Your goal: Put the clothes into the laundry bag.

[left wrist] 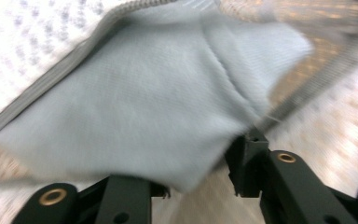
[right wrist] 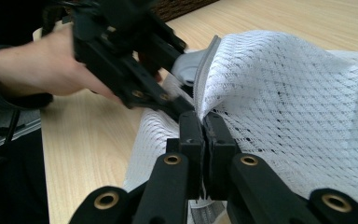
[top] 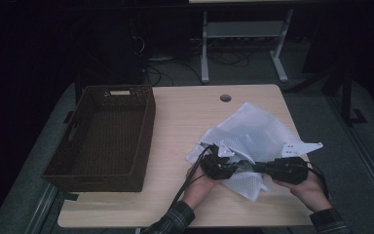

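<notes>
One white mesh laundry bag [top: 253,134] lies on the light wooden table [top: 185,122], near one brown woven basket [top: 104,134]. Two grippers hold it: right gripper [right wrist: 204,122] pinches its mesh, left gripper [left wrist: 200,163] is spread around its grey corner.

I see both grippers, left [top: 222,163] and right [top: 253,167], meeting on the white mesh bag [top: 255,134]; basket [top: 80,126] at nine o'clock.

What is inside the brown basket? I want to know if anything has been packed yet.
The basket shows only its bare woven floor; the near wall hides a strip of it. The mesh bag lies on the table.
</notes>
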Available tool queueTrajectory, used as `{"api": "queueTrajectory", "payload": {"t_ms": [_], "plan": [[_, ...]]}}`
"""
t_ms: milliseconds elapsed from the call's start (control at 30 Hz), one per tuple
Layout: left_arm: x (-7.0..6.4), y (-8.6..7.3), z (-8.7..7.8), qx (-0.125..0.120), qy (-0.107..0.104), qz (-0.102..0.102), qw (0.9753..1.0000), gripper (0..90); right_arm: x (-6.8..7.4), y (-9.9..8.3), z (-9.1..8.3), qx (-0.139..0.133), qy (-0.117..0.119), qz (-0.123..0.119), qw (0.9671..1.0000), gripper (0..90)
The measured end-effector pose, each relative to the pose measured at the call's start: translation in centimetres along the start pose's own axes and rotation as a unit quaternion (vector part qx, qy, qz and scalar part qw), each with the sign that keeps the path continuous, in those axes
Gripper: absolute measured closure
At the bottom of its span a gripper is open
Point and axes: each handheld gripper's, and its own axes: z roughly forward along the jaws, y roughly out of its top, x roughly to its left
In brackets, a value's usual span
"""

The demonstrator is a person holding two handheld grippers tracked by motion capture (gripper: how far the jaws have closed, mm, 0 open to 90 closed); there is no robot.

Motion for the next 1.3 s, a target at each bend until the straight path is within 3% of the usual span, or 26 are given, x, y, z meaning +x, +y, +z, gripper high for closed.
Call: {"api": "queueTrajectory", "payload": {"t_ms": [333,567,767,933,1133,1233,1300], "plan": [[0.2,-1.4,-3.9,0.005,0.009,0.006,0.9999,58.6,0.0,0.0,0.1,0.002,-0.002,0.002,1.0,87.3],[1.6,-1.9,-6.1,-0.007,0.03,-0.006,0.9995,58.3,0.0,0.0,0.1,0.004,-0.002,0.003,1.0,87.3],[2.2,-1.6,-4.6,-0.003,0.012,-0.013,0.9998,60.7,-0.1,0.0,0.1,0.004,-0.001,0.003,1.0,87.4],[1.9,-1.1,-3.0,0.01,-0.006,-0.005,0.9999,84.9,-0.1,0.0,0.1,0.004,0.0,0.002,1.0,87.4],[1.3,0.5,-1.8,0.0,-0.01,0.008,0.9999,86.6,-0.2,0.0,0.1,0.004,0.001,0.001,1.0,87.4],[0.8,2.0,-0.7,-0.019,-0.004,0.014,0.9997,86.5,-0.1,0.0,0.1,0.005,0.001,0.0,1.0,87.4],[0.7,2.6,0.1,-0.019,0.0,0.019,0.9996,86.5,-0.1,0.0,0.1,0.007,0.001,0.0,1.0,87.4]]}}
